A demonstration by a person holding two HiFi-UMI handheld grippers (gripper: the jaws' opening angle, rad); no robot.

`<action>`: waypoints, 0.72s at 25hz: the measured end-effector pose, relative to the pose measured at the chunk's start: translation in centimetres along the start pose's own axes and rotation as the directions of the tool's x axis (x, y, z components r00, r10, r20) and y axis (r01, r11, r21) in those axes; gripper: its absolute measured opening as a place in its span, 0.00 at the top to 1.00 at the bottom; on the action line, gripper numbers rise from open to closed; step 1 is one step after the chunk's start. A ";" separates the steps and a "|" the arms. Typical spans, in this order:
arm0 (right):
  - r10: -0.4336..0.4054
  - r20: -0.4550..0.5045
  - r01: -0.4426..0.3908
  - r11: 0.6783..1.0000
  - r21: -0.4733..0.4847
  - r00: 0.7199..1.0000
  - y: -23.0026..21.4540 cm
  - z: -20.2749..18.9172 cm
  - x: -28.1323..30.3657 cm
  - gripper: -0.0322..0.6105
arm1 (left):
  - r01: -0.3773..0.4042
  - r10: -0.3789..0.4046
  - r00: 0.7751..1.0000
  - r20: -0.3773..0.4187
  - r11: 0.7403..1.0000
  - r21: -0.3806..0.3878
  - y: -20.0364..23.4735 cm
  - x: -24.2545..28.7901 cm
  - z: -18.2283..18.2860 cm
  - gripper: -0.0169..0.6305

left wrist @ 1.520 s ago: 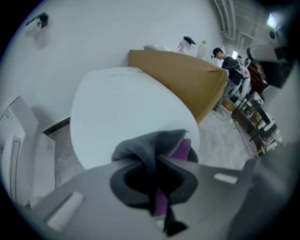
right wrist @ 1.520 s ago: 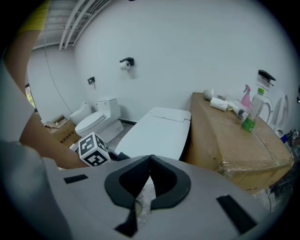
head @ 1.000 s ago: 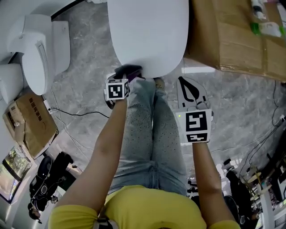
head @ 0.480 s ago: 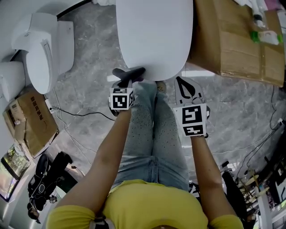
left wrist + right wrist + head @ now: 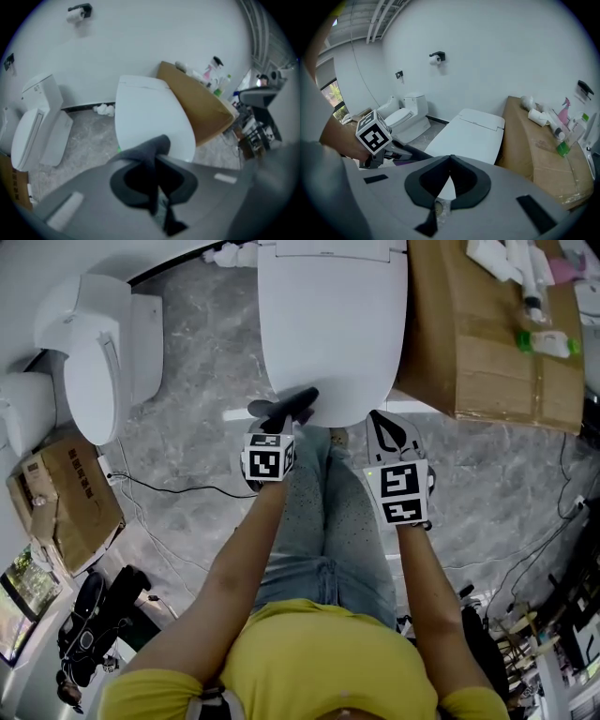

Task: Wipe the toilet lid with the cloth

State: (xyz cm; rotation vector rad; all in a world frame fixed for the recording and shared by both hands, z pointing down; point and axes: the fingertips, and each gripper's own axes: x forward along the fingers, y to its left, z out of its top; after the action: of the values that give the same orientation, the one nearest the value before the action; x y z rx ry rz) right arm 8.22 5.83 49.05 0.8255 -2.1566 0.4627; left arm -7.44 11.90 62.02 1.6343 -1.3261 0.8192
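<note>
The white toilet lid (image 5: 333,324) lies closed ahead of me, also seen in the left gripper view (image 5: 150,117) and the right gripper view (image 5: 473,133). A dark grey cloth (image 5: 292,401) is pinched in my left gripper (image 5: 281,413), hanging just over the lid's front edge. In the left gripper view the cloth (image 5: 152,150) fills the gap between the jaws of the left gripper (image 5: 157,159). My right gripper (image 5: 389,423) hovers beside the lid's front right edge, shut and empty, its tips meeting (image 5: 450,157).
A second toilet (image 5: 94,352) stands at the left. A large cardboard box (image 5: 487,334) with bottles on top sits right of the lid. Another box (image 5: 61,493) and cables (image 5: 169,484) lie on the marble floor at the lower left.
My left gripper has risen with the cloth from below the lid's front rim to just over its edge. The right gripper has shifted a little toward the lid.
</note>
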 end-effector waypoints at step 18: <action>-0.047 0.075 0.047 0.999 0.003 0.996 -0.5 9.1 -3.9 0.92 | 0.087 -0.107 0.987 0.119 0.983 0.163 -3.5 -6.0 11.3 0.95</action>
State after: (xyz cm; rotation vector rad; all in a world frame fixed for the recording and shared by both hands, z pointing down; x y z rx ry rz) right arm 5.68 1.98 40.32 0.9048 -2.2003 0.4148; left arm -5.63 4.34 51.27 1.8885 -1.2840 0.7883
